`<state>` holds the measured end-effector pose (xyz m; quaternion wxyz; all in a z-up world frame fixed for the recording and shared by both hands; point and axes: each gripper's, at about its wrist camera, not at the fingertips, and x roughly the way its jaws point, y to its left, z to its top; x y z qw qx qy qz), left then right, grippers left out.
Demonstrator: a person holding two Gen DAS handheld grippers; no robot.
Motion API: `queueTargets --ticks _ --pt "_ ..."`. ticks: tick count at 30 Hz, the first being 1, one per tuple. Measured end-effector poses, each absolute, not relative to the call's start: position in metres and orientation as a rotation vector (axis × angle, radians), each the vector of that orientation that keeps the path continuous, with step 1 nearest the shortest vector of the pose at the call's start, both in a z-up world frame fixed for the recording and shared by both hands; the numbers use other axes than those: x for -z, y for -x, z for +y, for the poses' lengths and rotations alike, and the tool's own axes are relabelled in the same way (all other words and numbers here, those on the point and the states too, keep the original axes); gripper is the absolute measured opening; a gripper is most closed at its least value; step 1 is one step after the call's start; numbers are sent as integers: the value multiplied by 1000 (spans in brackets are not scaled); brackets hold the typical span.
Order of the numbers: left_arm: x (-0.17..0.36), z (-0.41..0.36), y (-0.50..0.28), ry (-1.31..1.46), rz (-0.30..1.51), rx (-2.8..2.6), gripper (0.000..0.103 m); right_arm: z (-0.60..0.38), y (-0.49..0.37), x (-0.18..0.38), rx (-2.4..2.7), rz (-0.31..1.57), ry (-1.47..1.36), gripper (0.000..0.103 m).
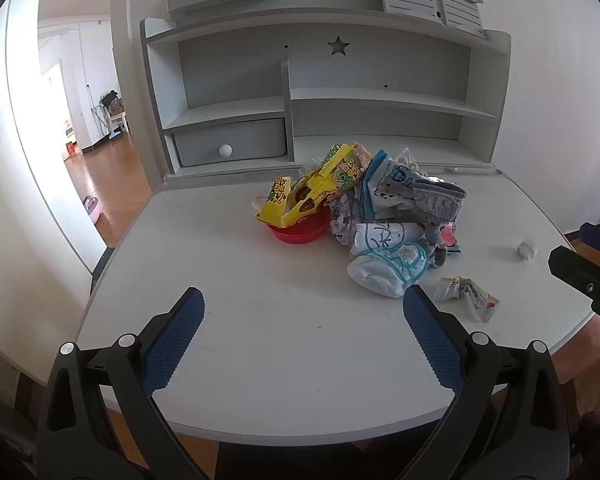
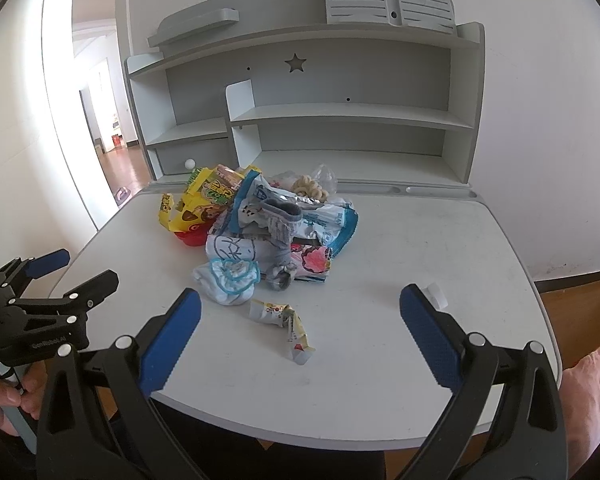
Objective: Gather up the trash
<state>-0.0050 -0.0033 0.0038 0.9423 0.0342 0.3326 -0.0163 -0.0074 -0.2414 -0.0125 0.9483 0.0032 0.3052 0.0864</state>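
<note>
Two grippers hover wide apart and empty over the white desk (image 1: 260, 360): the left gripper (image 1: 304, 320) and right gripper (image 2: 300, 320). A trash pile (image 2: 268, 224) sits mid-desk; a crumpled wrapper (image 2: 286, 322) lies just before it, a small white cap (image 2: 436, 294) apart, rightward.

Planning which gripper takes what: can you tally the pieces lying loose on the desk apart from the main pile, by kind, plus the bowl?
Crumpled wrappers lying apart from the pile: 1, the crumpled wrapper.
Small white caps or lids: 1, the white cap, partly hidden behind a finger of the right gripper.
Red bowls: 1, the red bowl, under the yellow packet.
Total: 3.
</note>
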Motion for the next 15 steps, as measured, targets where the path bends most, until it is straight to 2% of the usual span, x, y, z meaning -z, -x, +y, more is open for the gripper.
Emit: queueTargets --ticks 15 --pt "-3 -3 5 -67 680 35 97 -241 8 12 -175 619 -9 96"
